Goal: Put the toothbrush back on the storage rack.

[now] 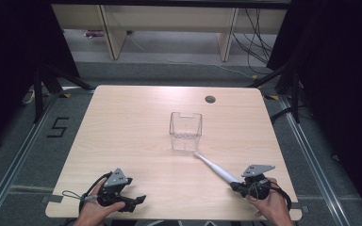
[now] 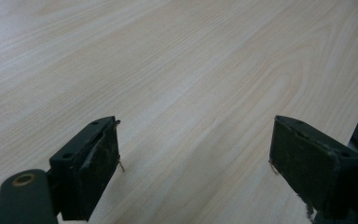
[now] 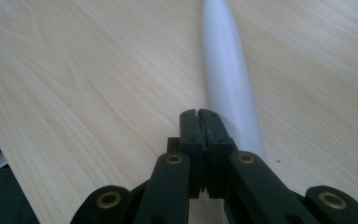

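Note:
A white electric toothbrush lies flat on the wooden table, its head pointing toward a clear, empty plastic container near the middle. My right gripper is at the handle end, near the front right edge. In the right gripper view its jaws are pressed together with nothing between them, and the white handle runs just under and beside them. My left gripper rests at the front left. It is open over bare wood.
A round cable hole sits near the table's far edge. Beyond the table stand wooden shelf frames and loose cables on the floor. A "5" marker is taped to the floor at the left.

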`<state>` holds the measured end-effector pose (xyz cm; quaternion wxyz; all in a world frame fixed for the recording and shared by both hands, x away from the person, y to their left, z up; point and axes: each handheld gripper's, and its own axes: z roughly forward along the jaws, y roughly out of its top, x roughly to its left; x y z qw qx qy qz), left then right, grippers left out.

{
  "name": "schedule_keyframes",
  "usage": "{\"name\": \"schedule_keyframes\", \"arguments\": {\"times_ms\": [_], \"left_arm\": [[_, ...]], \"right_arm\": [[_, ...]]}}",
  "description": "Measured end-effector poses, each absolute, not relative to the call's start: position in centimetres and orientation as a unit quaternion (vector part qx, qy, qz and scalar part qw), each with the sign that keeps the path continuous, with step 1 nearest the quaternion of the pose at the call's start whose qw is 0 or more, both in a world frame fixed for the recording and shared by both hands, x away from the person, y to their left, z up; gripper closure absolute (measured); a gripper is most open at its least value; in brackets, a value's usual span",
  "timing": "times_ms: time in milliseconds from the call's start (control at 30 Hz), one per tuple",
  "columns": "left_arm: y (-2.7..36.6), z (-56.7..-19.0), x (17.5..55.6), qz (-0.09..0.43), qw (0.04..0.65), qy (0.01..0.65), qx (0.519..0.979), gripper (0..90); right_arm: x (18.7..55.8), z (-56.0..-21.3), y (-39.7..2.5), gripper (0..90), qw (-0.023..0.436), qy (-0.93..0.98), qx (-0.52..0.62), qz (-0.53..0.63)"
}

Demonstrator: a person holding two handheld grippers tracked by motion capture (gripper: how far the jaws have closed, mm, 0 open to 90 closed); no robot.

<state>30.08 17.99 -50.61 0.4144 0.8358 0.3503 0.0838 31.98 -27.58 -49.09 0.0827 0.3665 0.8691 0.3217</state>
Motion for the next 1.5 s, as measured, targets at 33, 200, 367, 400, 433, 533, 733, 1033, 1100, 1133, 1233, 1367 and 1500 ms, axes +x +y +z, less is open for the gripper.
{"name": "schedule_keyframes", "arguments": {"times_ms": [33,200,367,400,433,533,733,1033,1100,1133,1233,1367,1500], "left_arm": [[18.0,-50.6,30.1,0.084,0.415,0.350,0.835,15.0],[18.1,-50.6,30.2,0.085,0.407,0.345,0.841,15.0],[18.1,-50.6,30.1,0.086,0.408,0.345,0.841,15.0],[18.1,-50.6,30.1,0.086,0.407,0.345,0.841,15.0],[18.1,-50.6,30.2,0.085,0.407,0.345,0.841,15.0],[18.1,-50.6,30.2,0.086,0.406,0.345,0.842,15.0],[18.1,-50.6,30.3,0.091,0.401,0.343,0.844,15.1],[18.0,-50.7,30.2,0.084,0.410,0.352,0.837,15.0],[18.2,-50.6,30.3,0.090,0.403,0.345,0.843,15.0],[18.1,-50.6,30.2,0.089,0.404,0.346,0.842,15.0],[18.2,-50.6,30.3,0.090,0.403,0.344,0.844,15.0],[18.0,-50.7,30.2,0.084,0.411,0.351,0.837,15.0],[18.0,-50.7,30.2,0.083,0.411,0.351,0.837,15.0]], "right_arm": [[32.0,-49.3,-27.7,88.6,0.086,0.865,0.371,0.327],[31.9,-49.0,-27.8,87.9,0.080,0.862,0.377,0.329],[31.8,-48.9,-27.5,85.9,0.076,0.865,0.367,0.334],[31.8,-48.9,-27.5,85.9,0.076,0.865,0.367,0.334],[31.7,-48.6,-27.4,84.0,0.080,0.866,0.367,0.331],[31.7,-48.3,-27.3,80.4,0.091,0.871,0.357,0.325],[32.0,-47.0,-26.7,64.9,0.116,0.890,0.330,0.293],[33.4,-45.7,-25.6,51.8,0.130,0.908,0.315,0.242],[33.8,-45.4,-25.3,50.1,0.131,0.910,0.314,0.237],[34.1,-45.3,-25.1,48.7,0.127,0.912,0.312,0.235],[34.7,-45.4,-24.5,47.9,0.119,0.916,0.309,0.227],[35.1,-45.4,-23.9,47.0,0.112,0.920,0.311,0.210],[35.7,-45.6,-23.4,46.8,0.106,0.925,0.300,0.207]]}}
